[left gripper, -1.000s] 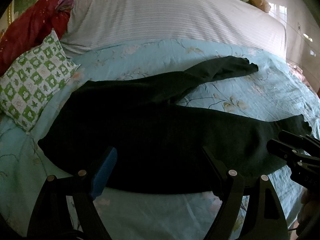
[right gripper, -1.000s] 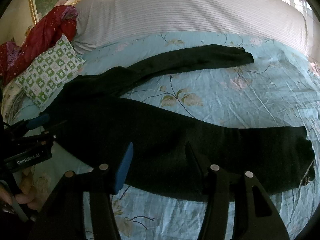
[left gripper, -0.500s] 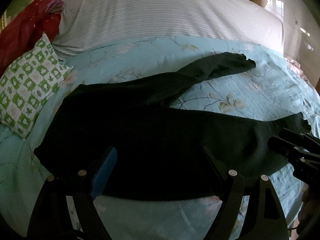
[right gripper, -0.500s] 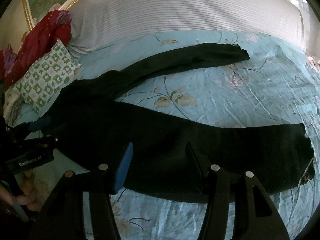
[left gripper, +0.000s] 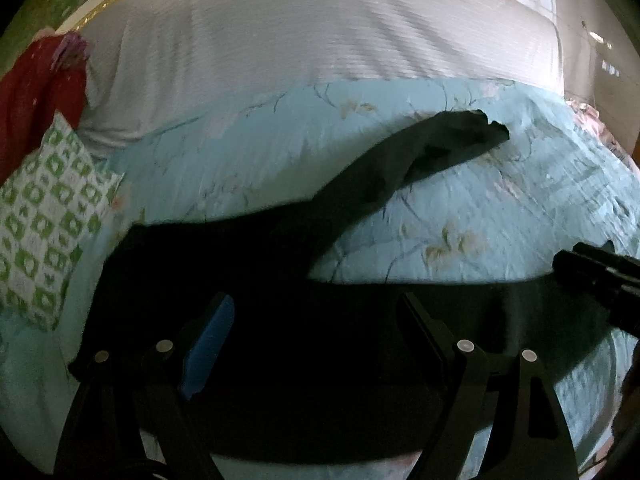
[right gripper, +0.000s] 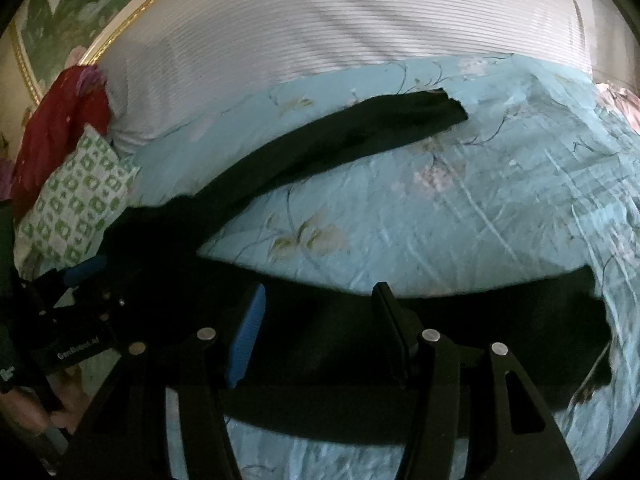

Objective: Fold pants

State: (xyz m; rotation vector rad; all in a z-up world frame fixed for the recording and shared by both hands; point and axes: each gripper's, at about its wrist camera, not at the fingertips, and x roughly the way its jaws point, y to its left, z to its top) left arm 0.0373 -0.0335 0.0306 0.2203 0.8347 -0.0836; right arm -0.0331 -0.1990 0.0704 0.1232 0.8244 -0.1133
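Observation:
Dark green pants (left gripper: 304, 320) lie flat on a light blue floral bedspread (left gripper: 480, 200), waist to the left, legs spread in a V to the right. My left gripper (left gripper: 316, 316) is open, low over the seat and near leg. My right gripper (right gripper: 320, 304) is open, low over the near leg (right gripper: 500, 320). The far leg (right gripper: 360, 136) runs up to the right. The right gripper also shows at the right edge of the left wrist view (left gripper: 600, 276); the left gripper shows at the left edge of the right wrist view (right gripper: 76, 300).
A green and white patterned pillow (left gripper: 44, 224) lies left of the waist. A red cloth (left gripper: 36, 92) sits behind it. A white striped cover (left gripper: 320, 32) fills the far half of the bed. A gold-framed headboard (right gripper: 120, 24) stands behind.
Both grippers have moved down and forward, closer to the pants. The pants fill more of the lower part of each view. Both stay open.

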